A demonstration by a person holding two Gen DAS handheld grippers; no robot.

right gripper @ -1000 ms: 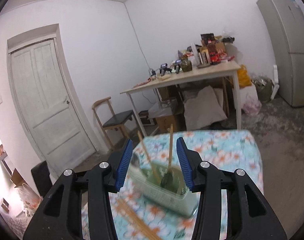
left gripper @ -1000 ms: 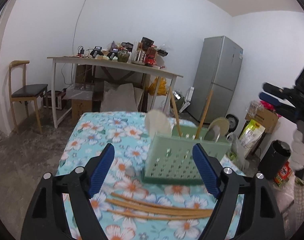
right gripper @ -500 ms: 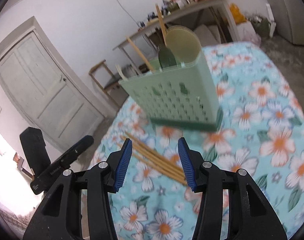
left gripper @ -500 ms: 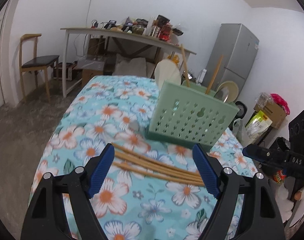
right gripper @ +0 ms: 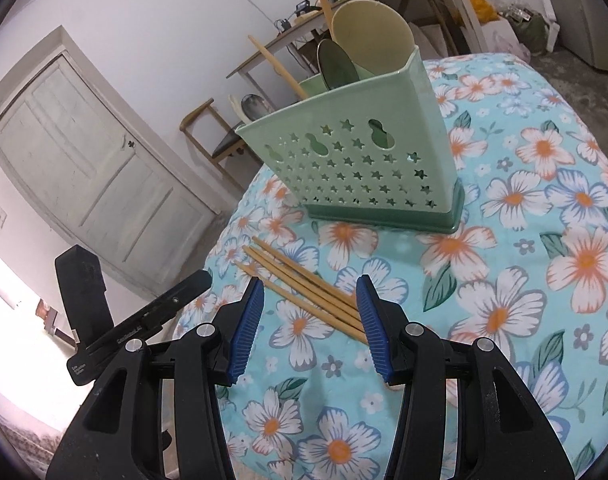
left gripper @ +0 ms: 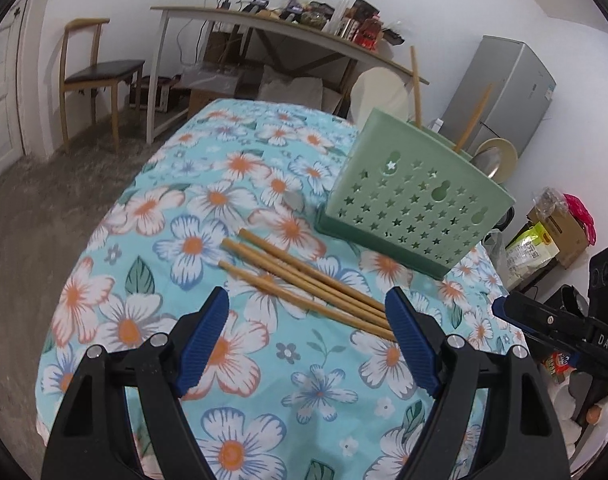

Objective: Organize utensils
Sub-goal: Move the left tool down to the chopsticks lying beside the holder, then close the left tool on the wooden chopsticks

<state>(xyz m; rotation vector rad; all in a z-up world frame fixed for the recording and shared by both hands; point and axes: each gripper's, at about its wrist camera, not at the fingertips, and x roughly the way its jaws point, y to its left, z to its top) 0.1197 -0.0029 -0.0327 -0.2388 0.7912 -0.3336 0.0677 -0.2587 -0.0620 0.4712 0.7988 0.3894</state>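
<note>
- Both grippers came down toward the flowered tablecloth (left gripper: 151,320) since the earlier frames, when they faced the room.
- Your left gripper (left gripper: 307,316) stood wide, nothing held; four wooden chopsticks (left gripper: 304,284) lay just ahead between its fingers.
- Your right gripper (right gripper: 310,300) stood about half spread, empty, with the chopsticks (right gripper: 304,288) ahead.
- Beyond the chopsticks stood the green perforated utensil holder (left gripper: 416,208), already holding spoons and chopsticks.

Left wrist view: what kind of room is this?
Probably a lived-in home kitchen or dining room, doubling as storage: a fridge in the corner, a floral-clothed table with a green utensil caddy, and a cluttered worktable beside a wooden chair.
</note>
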